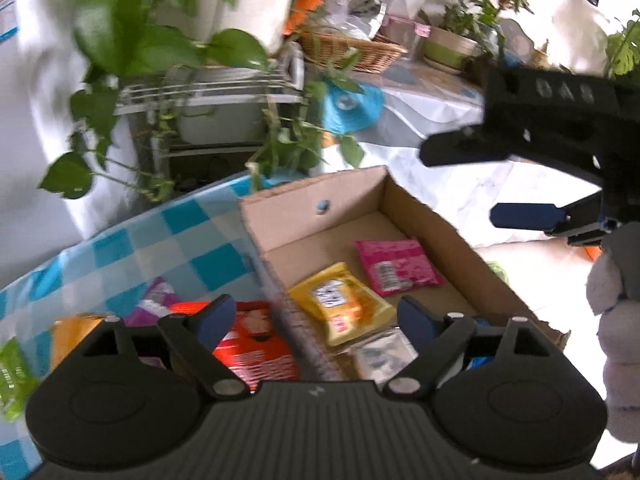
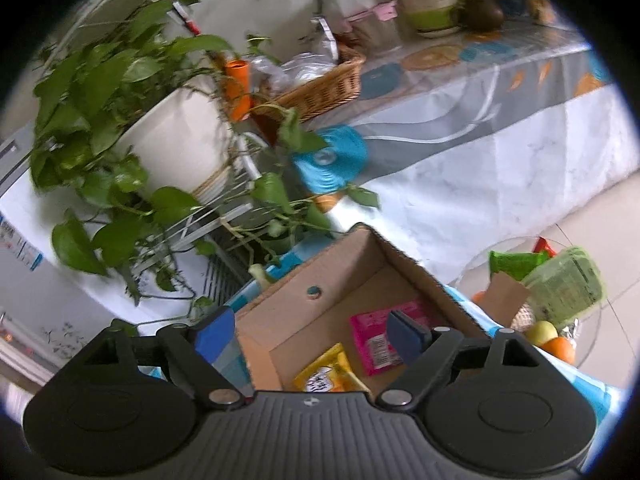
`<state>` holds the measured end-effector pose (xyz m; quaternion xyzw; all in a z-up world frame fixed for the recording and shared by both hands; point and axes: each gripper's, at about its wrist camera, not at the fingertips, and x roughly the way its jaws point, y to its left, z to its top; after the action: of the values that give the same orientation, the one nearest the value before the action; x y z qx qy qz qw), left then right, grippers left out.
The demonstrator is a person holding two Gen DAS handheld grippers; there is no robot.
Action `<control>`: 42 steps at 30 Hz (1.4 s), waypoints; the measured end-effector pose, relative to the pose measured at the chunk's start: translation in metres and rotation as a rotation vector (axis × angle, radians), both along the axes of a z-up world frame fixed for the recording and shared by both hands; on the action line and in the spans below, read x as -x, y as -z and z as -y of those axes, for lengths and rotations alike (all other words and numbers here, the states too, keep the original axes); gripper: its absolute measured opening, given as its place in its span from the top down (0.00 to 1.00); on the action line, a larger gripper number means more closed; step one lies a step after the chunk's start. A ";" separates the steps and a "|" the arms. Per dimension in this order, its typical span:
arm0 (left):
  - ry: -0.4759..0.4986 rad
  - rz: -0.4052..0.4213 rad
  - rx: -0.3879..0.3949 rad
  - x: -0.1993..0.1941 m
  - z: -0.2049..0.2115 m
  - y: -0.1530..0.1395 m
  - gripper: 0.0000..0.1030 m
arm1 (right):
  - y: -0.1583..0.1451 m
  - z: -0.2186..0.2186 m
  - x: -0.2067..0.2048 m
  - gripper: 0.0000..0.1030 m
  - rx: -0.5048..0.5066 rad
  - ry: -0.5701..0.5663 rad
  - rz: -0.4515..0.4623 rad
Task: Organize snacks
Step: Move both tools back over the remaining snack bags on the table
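An open cardboard box [image 1: 452, 236] stands on a blue checked tablecloth [image 1: 160, 240]. In it lie a pink packet [image 1: 396, 266], a yellow packet [image 1: 340, 304] and a silver packet [image 1: 384, 354]. A red packet [image 1: 256, 352], a purple one [image 1: 156, 300], an orange one [image 1: 68, 336] and a green one [image 1: 12, 376] lie left of the box. My left gripper [image 1: 320, 320] is open and empty above the box's left wall. My right gripper [image 1: 460, 184] is open and empty above the box's far right; in its own view my right gripper [image 2: 312, 330] hovers over the box [image 2: 360, 276], pink packet [image 2: 368, 340] and yellow packet [image 2: 324, 376].
A trailing pothos in a white pot [image 2: 176, 140] on a metal rack [image 1: 208, 96] hangs just behind the box. Beyond are a wicker basket [image 2: 320, 88] and potted plants on a covered table. A glass bowl [image 2: 560, 300] with fruit and green packets stands right of the box.
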<state>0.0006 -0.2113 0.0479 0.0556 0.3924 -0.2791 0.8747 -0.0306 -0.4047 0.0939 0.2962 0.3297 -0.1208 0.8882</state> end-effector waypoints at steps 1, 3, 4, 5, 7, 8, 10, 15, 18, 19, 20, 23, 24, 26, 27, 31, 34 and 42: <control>-0.005 0.001 -0.002 -0.001 -0.006 -0.001 0.15 | -0.001 -0.003 -0.001 0.14 0.010 -0.013 0.003; -0.021 0.003 -0.011 -0.004 -0.022 -0.002 0.15 | -0.003 -0.009 -0.004 0.14 0.042 -0.038 0.010; -0.029 0.004 -0.014 -0.006 -0.031 -0.003 0.15 | -0.004 -0.013 -0.005 0.14 0.060 -0.051 0.013; -0.037 0.005 -0.018 -0.008 -0.036 -0.004 0.15 | -0.005 -0.018 -0.007 0.14 0.081 -0.067 0.014; -0.056 0.009 -0.025 -0.011 -0.052 -0.006 0.15 | -0.006 -0.025 -0.009 0.13 0.108 -0.094 0.016; -0.070 0.012 -0.026 -0.013 -0.061 -0.007 0.15 | -0.006 -0.029 -0.011 0.13 0.116 -0.109 0.018; -0.098 0.012 -0.023 -0.018 -0.075 -0.009 0.15 | -0.006 -0.036 -0.014 0.13 0.126 -0.142 0.022; -0.201 -0.020 0.024 -0.036 -0.118 -0.012 0.14 | -0.004 -0.056 -0.021 0.13 0.131 -0.235 0.028; -0.262 -0.011 0.037 -0.044 -0.141 -0.015 0.14 | -0.001 -0.069 -0.025 0.13 0.138 -0.294 0.025; -0.278 -0.008 0.038 -0.047 -0.148 -0.015 0.14 | 0.000 -0.074 -0.026 0.13 0.139 -0.315 0.022; -0.298 -0.005 0.041 -0.050 -0.156 -0.016 0.14 | 0.002 -0.079 -0.028 0.13 0.141 -0.333 0.020; -0.350 -0.012 0.051 -0.058 -0.177 -0.016 0.14 | 0.004 -0.094 -0.031 0.13 0.154 -0.387 0.014; -0.365 -0.017 0.054 -0.060 -0.183 -0.015 0.14 | 0.006 -0.100 -0.031 0.13 0.156 -0.407 0.011; -0.395 -0.022 0.059 -0.065 -0.196 -0.014 0.14 | 0.008 -0.110 -0.033 0.13 0.163 -0.441 0.006; -0.408 -0.024 0.058 -0.066 -0.203 -0.013 0.14 | 0.009 -0.114 -0.033 0.13 0.169 -0.453 0.004; -0.478 -0.030 0.040 -0.075 -0.232 -0.008 0.14 | 0.016 -0.132 -0.035 0.13 0.171 -0.510 -0.019; -0.506 -0.050 0.020 -0.082 -0.249 0.001 0.14 | 0.022 -0.144 -0.037 0.13 0.175 -0.539 -0.035; -0.484 -0.158 -0.040 -0.099 -0.268 0.038 0.14 | 0.036 -0.171 -0.039 0.14 0.148 -0.610 -0.077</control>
<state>0.0996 0.0567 0.0095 -0.0447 0.4668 -0.0570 0.8814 0.0083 -0.2342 0.0576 0.1135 0.4269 0.1164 0.8896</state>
